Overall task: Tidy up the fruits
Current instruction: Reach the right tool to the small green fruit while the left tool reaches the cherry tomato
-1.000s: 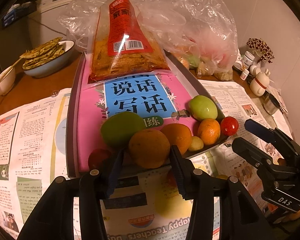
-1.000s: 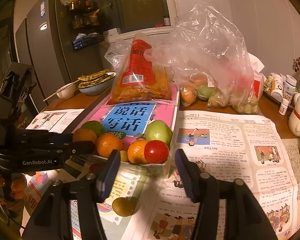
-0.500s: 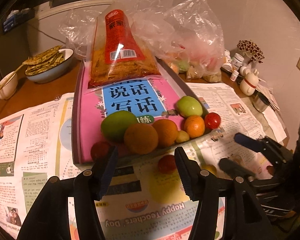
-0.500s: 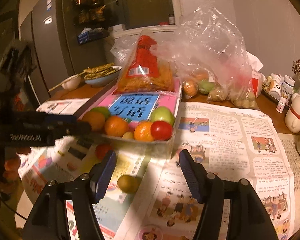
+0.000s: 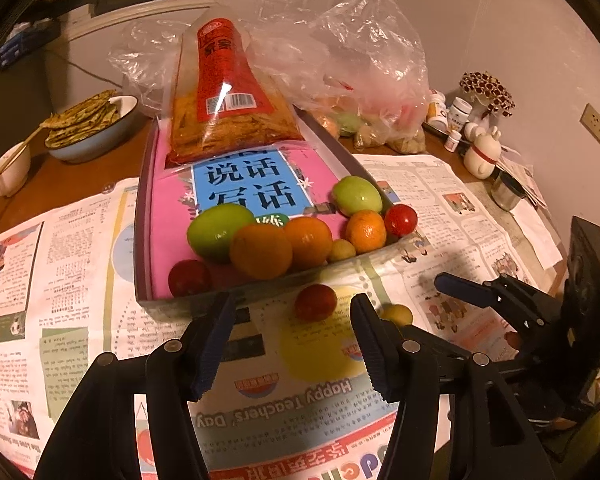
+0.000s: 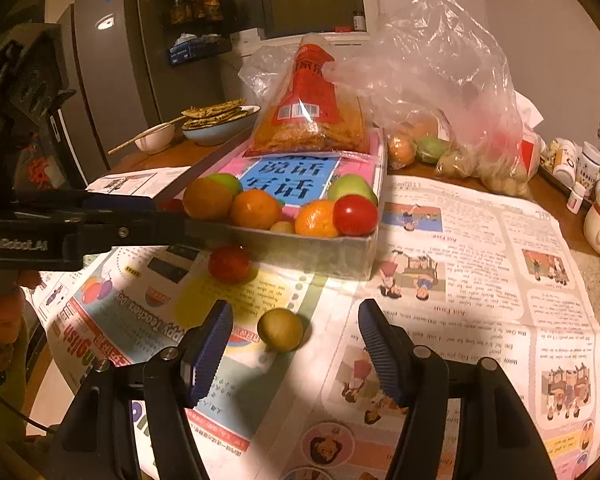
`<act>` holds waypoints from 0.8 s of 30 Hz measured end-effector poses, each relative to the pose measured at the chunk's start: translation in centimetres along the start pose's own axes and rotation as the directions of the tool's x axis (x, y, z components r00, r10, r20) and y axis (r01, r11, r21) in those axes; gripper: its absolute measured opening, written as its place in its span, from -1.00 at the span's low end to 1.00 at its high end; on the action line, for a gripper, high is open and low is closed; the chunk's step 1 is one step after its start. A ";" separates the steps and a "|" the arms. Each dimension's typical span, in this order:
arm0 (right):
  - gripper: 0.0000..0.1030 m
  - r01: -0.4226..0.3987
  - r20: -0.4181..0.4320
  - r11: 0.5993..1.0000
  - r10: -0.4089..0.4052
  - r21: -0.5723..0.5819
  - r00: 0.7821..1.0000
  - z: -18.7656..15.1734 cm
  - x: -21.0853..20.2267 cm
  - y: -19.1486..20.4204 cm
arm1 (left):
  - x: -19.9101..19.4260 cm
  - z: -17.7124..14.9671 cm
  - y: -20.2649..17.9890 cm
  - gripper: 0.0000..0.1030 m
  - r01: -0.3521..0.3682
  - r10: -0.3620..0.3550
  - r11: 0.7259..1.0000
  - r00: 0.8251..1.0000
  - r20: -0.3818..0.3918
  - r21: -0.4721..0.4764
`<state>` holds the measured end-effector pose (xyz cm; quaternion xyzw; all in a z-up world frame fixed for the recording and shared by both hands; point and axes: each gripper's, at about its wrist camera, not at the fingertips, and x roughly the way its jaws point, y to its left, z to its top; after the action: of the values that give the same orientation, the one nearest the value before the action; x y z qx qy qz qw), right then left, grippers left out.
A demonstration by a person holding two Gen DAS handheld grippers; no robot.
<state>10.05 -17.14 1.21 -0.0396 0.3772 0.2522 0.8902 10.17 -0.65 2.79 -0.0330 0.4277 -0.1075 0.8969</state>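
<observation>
Newspaper-covered table | fruit tray | both grippers' fingers apart, empty

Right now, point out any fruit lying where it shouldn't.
Two pieces lie loose on the newspaper in front of the shallow grey tray, while the other fruit sits inside it: a round red fruit close to the tray's front wall, and a small yellow-green fruit further out.

Newspaper-covered wooden table under box, bowls, bags
</observation>
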 end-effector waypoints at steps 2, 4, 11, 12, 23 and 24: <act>0.26 0.002 -0.007 1.000 -0.002 0.008 1.000 -0.2 0.1 -0.2 | 0.1 -0.2 -0.1 0.20 0.003 -0.003 1.000 1.000 -0.008 0.000; 0.26 0.003 -0.010 1.000 -0.003 0.009 1.000 -0.3 0.2 -0.2 | 0.4 -0.4 -0.2 0.20 0.007 -0.007 1.000 1.000 -0.016 0.003; 0.26 -0.002 -0.023 1.000 0.002 -0.004 1.000 -0.5 0.6 0.2 | 1.4 -0.8 -0.9 0.20 0.017 -0.017 1.000 0.999 -0.047 0.010; 0.26 -0.005 -0.024 1.000 0.005 -0.006 1.000 -0.5 0.7 0.2 | 1.6 -0.9 -0.9 0.20 0.017 -0.016 1.000 0.998 -0.053 0.010; -0.06 -0.010 -0.047 1.000 0.009 -0.024 0.999 -0.9 2.1 0.8 | 4.1 -0.7 -1.4 0.20 0.021 -0.021 1.000 0.996 -0.092 0.002; -0.08 -0.010 -0.050 1.000 0.008 -0.026 0.999 -0.9 2.2 0.9 | 4.2 -0.7 -1.4 0.20 0.021 -0.021 1.000 0.995 -0.094 0.001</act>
<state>10.33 -15.70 -0.89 -0.0561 0.3961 0.2600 0.8788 11.97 -2.95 -0.63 -0.0316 0.4690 -0.1187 0.8746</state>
